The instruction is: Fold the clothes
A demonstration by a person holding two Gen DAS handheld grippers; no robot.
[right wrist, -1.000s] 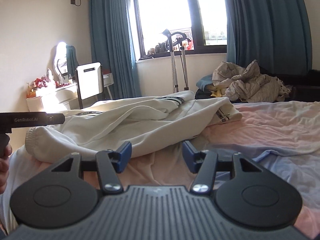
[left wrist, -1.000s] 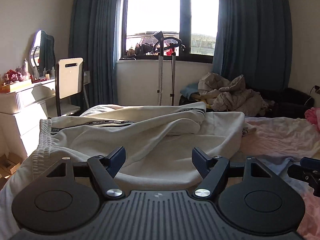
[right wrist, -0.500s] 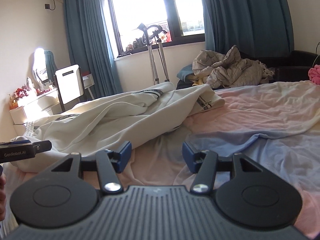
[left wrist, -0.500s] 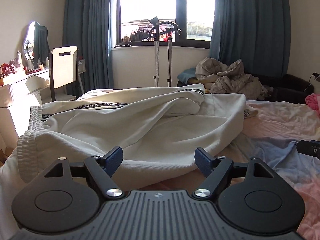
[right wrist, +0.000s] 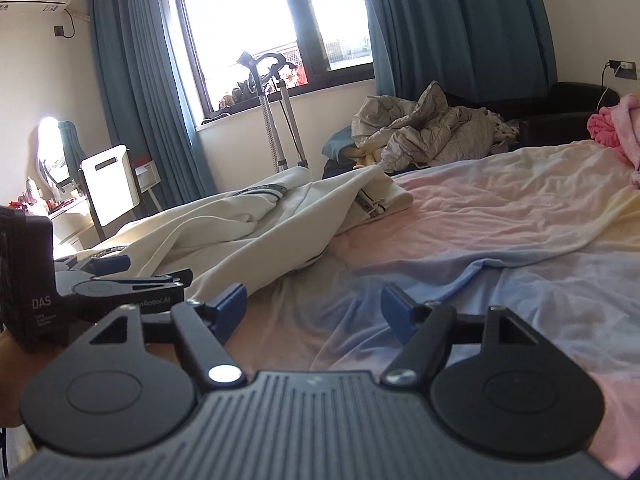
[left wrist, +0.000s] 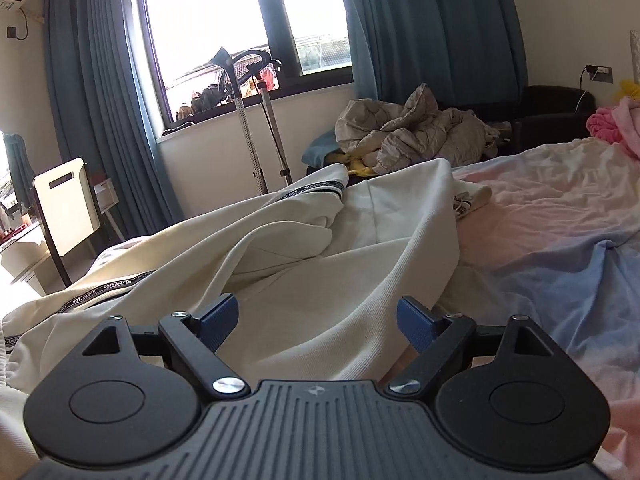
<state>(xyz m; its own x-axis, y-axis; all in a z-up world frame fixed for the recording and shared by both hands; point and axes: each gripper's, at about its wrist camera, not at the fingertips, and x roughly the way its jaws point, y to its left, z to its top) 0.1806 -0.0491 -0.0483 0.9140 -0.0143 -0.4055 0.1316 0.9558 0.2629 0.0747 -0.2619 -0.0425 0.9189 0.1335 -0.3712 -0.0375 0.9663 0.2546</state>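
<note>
Cream-white trousers with a black lettered side stripe lie crumpled across the left of the bed. In the left wrist view my left gripper hovers low over their near hem, jaws opening, blue pads wide apart with cloth below but not pinched. My right gripper hangs over the bare pink and blue sheet just right of the trousers; its jaws are opening too and hold nothing. In the right wrist view the left gripper shows at the left edge, over the cloth.
A grey quilt heap lies on a dark sofa beyond the bed. A garment steamer stand is below the window between blue curtains. A white-backed chair and dresser stand at the left. Pink cloth sits far right.
Both views have rolled and swung right. My left gripper came down nearer the trousers' hem and spread wider. The right gripper's jaws widened, and the left gripper now reaches further into its view.
</note>
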